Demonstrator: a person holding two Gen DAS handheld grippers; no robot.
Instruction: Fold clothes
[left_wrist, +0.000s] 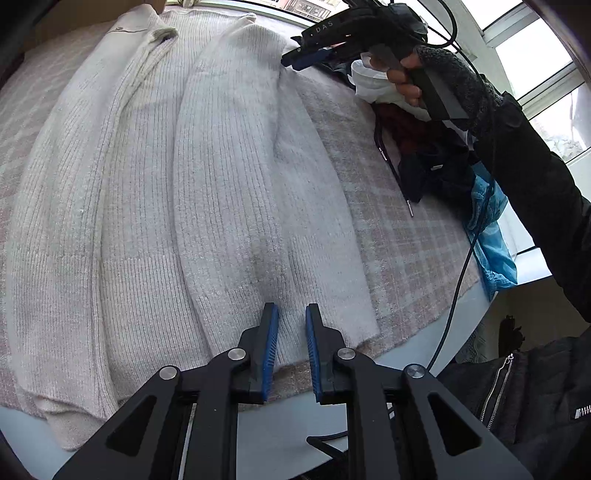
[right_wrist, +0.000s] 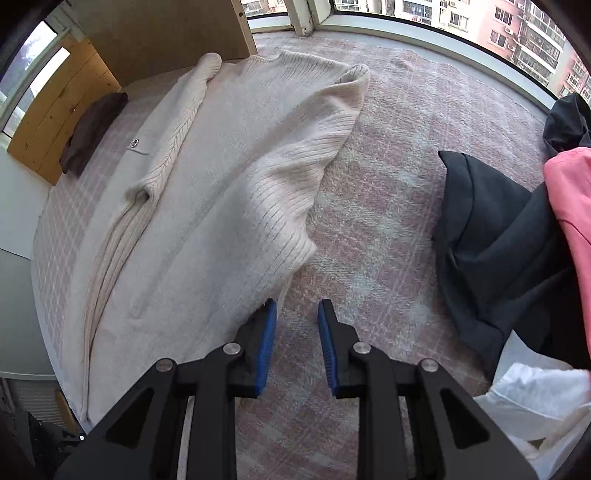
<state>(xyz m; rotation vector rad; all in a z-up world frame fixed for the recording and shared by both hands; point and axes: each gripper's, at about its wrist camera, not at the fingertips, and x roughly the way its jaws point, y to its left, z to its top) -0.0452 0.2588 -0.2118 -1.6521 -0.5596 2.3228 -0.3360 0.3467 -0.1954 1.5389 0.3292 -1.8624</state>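
Observation:
A cream ribbed knit cardigan (left_wrist: 155, 192) lies flat on a pink plaid blanket (left_wrist: 399, 236), with one sleeve folded over its body. My left gripper (left_wrist: 291, 308) hovers over the hem near the blanket's front edge. Its blue pads stand slightly apart, and only flat knit shows in the gap. At the far end a gloved hand holds my right gripper (left_wrist: 291, 61) beside the cardigan's upper edge. In the right wrist view the cardigan (right_wrist: 207, 192) fills the left half. The right gripper (right_wrist: 298, 302) is open over bare blanket (right_wrist: 388, 206), its left finger at the sleeve's edge.
A heap of dark, maroon, white and blue clothes (left_wrist: 436, 162) lies along the blanket's right side, with a black garment (right_wrist: 491, 240), a pink one (right_wrist: 569, 206) and white cloth (right_wrist: 535, 398). A brown folded garment (right_wrist: 92, 129) sits by a wooden cabinet (right_wrist: 55, 110). A cable (left_wrist: 458, 277) hangs off the front edge.

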